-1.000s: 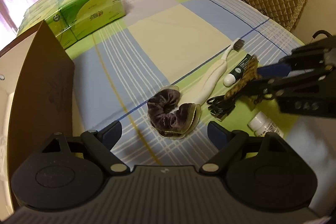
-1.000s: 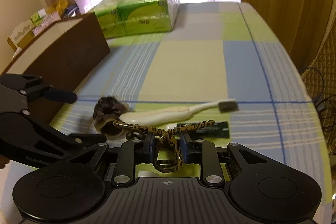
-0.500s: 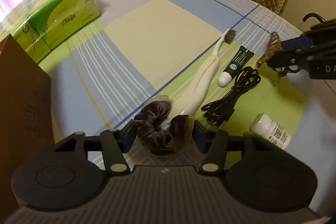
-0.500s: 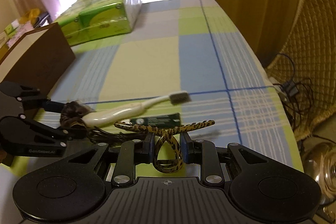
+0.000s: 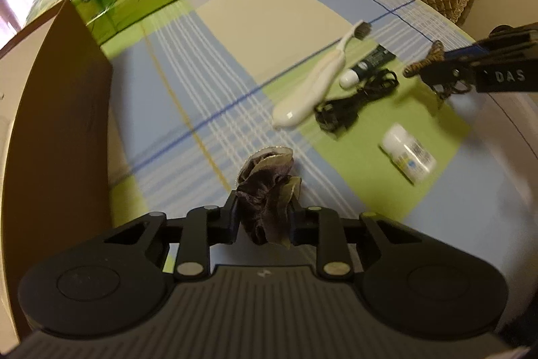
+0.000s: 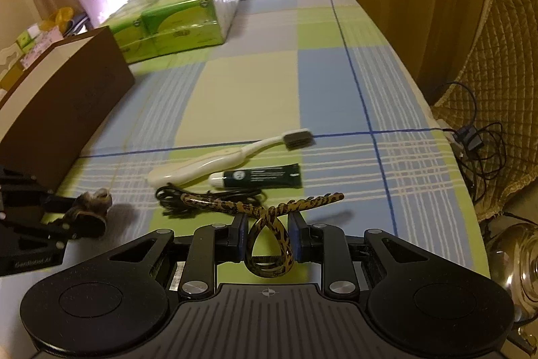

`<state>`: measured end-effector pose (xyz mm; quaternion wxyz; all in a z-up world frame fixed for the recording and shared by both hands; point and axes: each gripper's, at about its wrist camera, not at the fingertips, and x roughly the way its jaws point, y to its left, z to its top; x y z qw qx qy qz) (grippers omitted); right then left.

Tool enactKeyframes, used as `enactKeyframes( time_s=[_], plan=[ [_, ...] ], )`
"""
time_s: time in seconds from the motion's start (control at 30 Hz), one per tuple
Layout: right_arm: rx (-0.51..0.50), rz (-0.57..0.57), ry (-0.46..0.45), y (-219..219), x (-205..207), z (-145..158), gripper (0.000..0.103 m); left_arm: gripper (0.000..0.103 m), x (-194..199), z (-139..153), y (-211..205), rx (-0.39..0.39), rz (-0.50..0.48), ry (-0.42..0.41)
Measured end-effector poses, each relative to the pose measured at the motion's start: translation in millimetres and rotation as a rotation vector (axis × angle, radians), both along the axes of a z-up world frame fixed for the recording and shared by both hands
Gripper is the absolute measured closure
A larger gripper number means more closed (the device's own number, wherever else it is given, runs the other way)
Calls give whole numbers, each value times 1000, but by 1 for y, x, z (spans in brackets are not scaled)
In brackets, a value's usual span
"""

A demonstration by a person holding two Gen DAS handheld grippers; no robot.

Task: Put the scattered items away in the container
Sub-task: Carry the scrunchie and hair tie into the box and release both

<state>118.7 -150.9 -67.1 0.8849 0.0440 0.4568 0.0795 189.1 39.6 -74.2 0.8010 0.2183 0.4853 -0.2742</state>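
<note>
Scrunchie (image 5: 267,190) of dark velvet sits pinched between the closed jaws of the left gripper (image 5: 264,221), lifted above the checked tablecloth (image 5: 262,19) beside the brown box (image 5: 57,130). Right gripper (image 6: 269,239) clamps a leopard-pattern hair clip (image 6: 265,217), held level over the black cable (image 6: 175,197).

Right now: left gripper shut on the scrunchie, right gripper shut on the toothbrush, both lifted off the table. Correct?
One error: the right gripper is shut on the leopard-print hair clip, not the toothbrush, which lies on the tablecloth in the right wrist view. The left gripper does hold the scrunchie.
</note>
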Motion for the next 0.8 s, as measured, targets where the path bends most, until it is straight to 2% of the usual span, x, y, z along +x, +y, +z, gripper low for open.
enactKeyframes(
  time_s=[0.17,0.53,0.8],
  plan=[
    [-12,27,10,10,-8,7,76,81,-17,13,6,-23,8,-9],
    [-24,93,-20,36,-31,40,76,81,-38,71,23,-139,20,-116],
    [16,162,-23,73,-47,58,76,81,-58,96,57,-169,59,-152]
  ],
)
